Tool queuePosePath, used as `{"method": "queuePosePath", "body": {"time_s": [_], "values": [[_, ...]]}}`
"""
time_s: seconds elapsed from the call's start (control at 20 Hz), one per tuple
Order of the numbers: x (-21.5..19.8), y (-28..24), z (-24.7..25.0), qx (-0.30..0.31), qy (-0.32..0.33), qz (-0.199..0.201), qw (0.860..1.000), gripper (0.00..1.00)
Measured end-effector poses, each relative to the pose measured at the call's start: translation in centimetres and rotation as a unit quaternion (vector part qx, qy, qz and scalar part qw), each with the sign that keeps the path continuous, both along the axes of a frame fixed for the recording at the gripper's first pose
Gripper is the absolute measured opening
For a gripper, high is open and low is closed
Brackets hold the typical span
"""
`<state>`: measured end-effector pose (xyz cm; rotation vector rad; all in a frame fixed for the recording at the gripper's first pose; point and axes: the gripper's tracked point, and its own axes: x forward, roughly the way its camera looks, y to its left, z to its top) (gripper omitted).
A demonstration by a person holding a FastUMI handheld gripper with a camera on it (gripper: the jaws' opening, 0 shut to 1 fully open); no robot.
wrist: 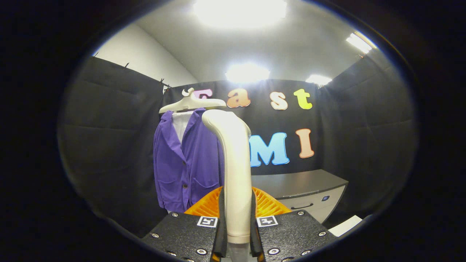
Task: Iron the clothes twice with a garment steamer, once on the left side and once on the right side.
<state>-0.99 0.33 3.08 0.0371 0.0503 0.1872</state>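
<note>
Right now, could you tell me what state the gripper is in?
Gripper: shut on the garment steamer handle, both fingers pressing its sides.

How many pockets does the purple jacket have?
2 show on the purple jacket, one each side of its buttons, beyond the gripper shut on the cream steamer handle, which may hide more.

Glossy smooth plastic steamer handle (236, 171) sitting pinched between gripper (237, 218) fingers. Matt purple cloth jacket (184, 163) hanging beyond them, left, on smooth pale plastic hanger (191, 103). Cabinet top (298, 183) beyond, right, looking matt.
</note>
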Motion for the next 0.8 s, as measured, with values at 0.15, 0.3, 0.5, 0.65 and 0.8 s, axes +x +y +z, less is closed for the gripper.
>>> {"method": "queuePosePath", "body": {"time_s": [0.15, 0.3, 0.5, 0.65, 0.8], "values": [[0.5, 0.0, 0.2, -0.01, -0.004, -0.015, 1.0, 0.24], [0.6, 1.0, -0.7, -0.023, 0.003, -0.018, 1.0, 0.25], [0.4, 2.8, -2.2, -0.038, 0.016, -0.006, 0.999, 0.25], [0.6, 3.3, -3.0, -0.043, 0.025, -0.003, 0.999, 0.25], [1.3, 3.5, -4.0, -0.031, 0.041, -0.003, 0.999, 0.25]]}}
